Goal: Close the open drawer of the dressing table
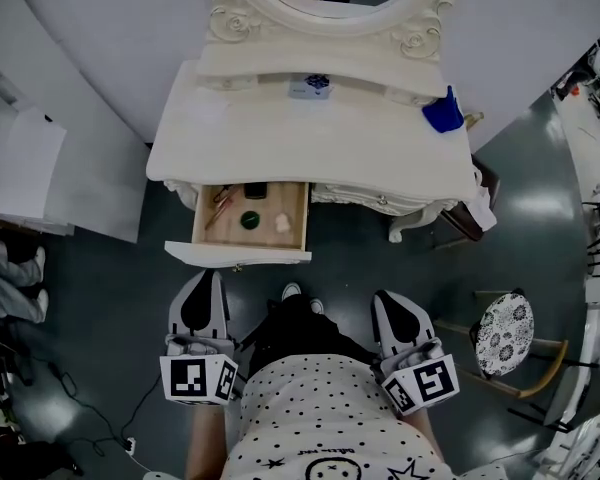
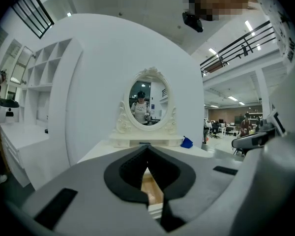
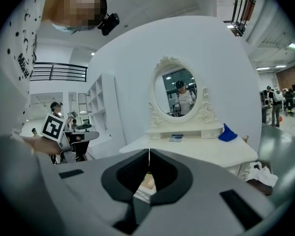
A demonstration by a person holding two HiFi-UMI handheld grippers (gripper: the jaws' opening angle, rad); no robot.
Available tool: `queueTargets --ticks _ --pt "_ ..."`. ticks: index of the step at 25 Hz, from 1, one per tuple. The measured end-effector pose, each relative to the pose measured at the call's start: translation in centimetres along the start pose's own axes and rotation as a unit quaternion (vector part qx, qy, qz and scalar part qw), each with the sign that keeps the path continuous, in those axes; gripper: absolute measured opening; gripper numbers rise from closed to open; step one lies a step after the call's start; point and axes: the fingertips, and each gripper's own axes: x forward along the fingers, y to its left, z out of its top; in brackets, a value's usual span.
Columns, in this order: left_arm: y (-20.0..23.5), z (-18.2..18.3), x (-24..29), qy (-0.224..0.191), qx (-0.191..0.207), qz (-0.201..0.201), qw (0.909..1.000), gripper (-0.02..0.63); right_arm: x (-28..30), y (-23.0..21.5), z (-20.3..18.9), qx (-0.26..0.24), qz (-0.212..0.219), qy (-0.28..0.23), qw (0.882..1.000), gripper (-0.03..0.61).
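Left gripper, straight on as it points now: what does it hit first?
Most likely the front panel of the open drawer, just ahead of the shut left gripper; height is hard to judge.

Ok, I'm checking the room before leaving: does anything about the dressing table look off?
Yes: the table has its left drawer pulled out, small items lying inside. Nothing looks spilled or damaged.

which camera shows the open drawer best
The head view: it looks straight down into the drawer, pulled out of the dressing table, with small items lying inside. The left gripper view and right gripper view each catch only a sliver of its wooden inside past the jaws.
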Motion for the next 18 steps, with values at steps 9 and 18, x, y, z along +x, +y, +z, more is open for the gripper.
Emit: queueTargets --ticks 9,18 --pt "4.5 -0.8 3.3 0.036 -0.008 0.001 0.9993 0.012 4.0 0.1 2.9 -0.005 -0.016 -0.002 1.0 0.011" --pt "7.2 -3.0 6.1 0.07 -0.015 -0.027 0.997 0.012 6.5 1.1 2.8 -0.003 -0.043 0.008 0.999 0.011"
